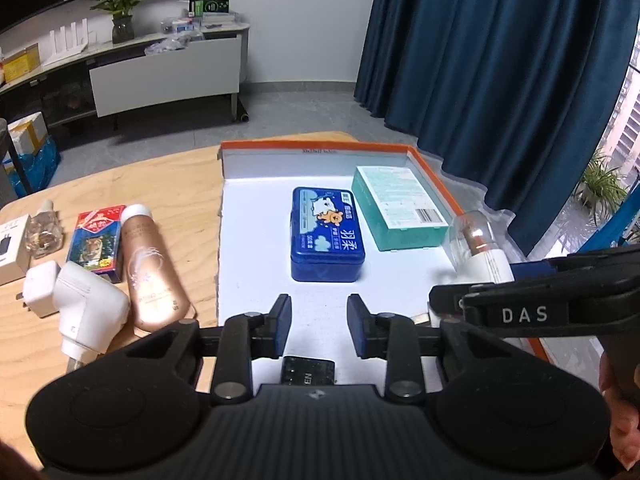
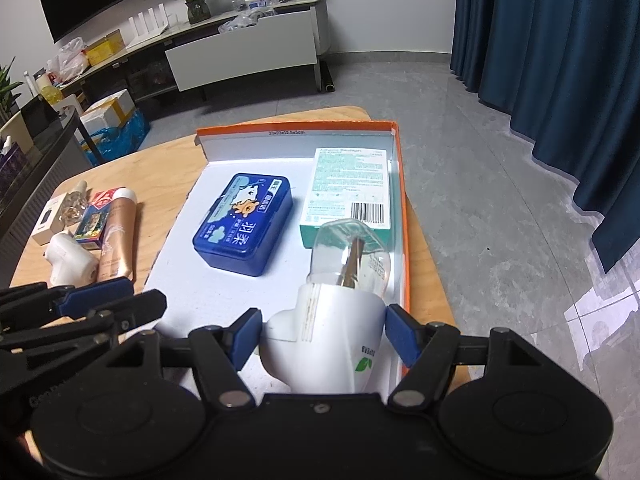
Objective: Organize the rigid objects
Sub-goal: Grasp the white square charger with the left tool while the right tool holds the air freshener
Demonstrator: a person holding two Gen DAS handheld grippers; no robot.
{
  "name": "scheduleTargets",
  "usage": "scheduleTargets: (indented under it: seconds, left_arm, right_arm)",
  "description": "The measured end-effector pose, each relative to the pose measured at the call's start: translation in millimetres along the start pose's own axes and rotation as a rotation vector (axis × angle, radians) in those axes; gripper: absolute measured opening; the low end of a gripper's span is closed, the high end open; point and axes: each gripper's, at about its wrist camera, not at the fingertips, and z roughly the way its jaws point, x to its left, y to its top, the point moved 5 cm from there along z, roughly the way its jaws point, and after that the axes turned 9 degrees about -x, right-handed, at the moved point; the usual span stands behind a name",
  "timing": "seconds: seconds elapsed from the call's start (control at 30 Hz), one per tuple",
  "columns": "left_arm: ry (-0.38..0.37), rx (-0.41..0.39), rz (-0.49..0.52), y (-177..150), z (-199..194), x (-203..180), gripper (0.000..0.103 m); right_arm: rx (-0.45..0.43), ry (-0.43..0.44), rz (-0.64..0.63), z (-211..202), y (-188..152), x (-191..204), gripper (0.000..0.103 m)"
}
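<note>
Setting: living room with grey floor tiles, blue curtain (image 1: 500, 60) and a low media cabinet (image 2: 240, 56) behind a wooden table (image 1: 152, 184).

Tray: shallow orange-edged box (image 2: 402, 200) with a white floor, lying on the table; a blue tin (image 2: 244, 226) and a teal carton (image 2: 348, 192) already lie flat inside, side by side.

Right gripper (image 2: 322, 334): clenched on a white plug-in vaporiser (image 2: 332, 332), one blue pad on each side of its white body.

Vaporiser position: inside the tray's near right corner, just in front of the teal carton. Whether its underside touches the tray floor I cannot tell from either view.

Long axis: runs straight away from the right gripper, with the clear bottle end pointing at the carton's barcode edge and seeming to overlap it.

Key relation: the free floor lies to the left of the vaporiser, between it and the blue tin; the tray's orange wall is just beside it on the right.

Left gripper (image 1: 318, 330): released, jaws apart and holding nothing, over the tray's near edge in front of the blue tin.

Waiting items: a copper tube (image 1: 150, 268), a second white vaporiser (image 1: 90, 308), a charger plug (image 1: 40, 288), a card box (image 1: 98, 240) and a small glass bottle (image 1: 44, 234) lie on the table left of the tray.

Nearer hand: the left one is closer to that group, so it looks better placed for the next pick.
</note>
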Motion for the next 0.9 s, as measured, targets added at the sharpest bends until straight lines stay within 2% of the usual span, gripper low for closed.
scheduleTargets:
  seconds: [0.4,0.47,0.63,0.77,0.9]
  left_arm:
    - [0.007,0.003,-0.004,-1,1,5,0.034]
    - [0.015,0.002,-0.004,0,-2,7,0.044]
    - [0.037,-0.023,-0.012,3,-12,18,0.058]
    - [0.061,-0.034,-0.029,4,-23,33,0.065]
    - [0.099,-0.052,-0.041,0,-40,54,0.068]
  right_arm:
    - [0.002,-0.036,-0.012,9,10,0,0.082]
    - [-0.016,-0.042,-0.006,5,12,2,0.082]
    - [-0.050,-0.026,-0.005,-7,18,12,0.084]
    - [-0.059,-0.008,-0.001,-12,18,25,0.085]
    - [-0.050,0.027,-0.010,-14,14,45,0.085]
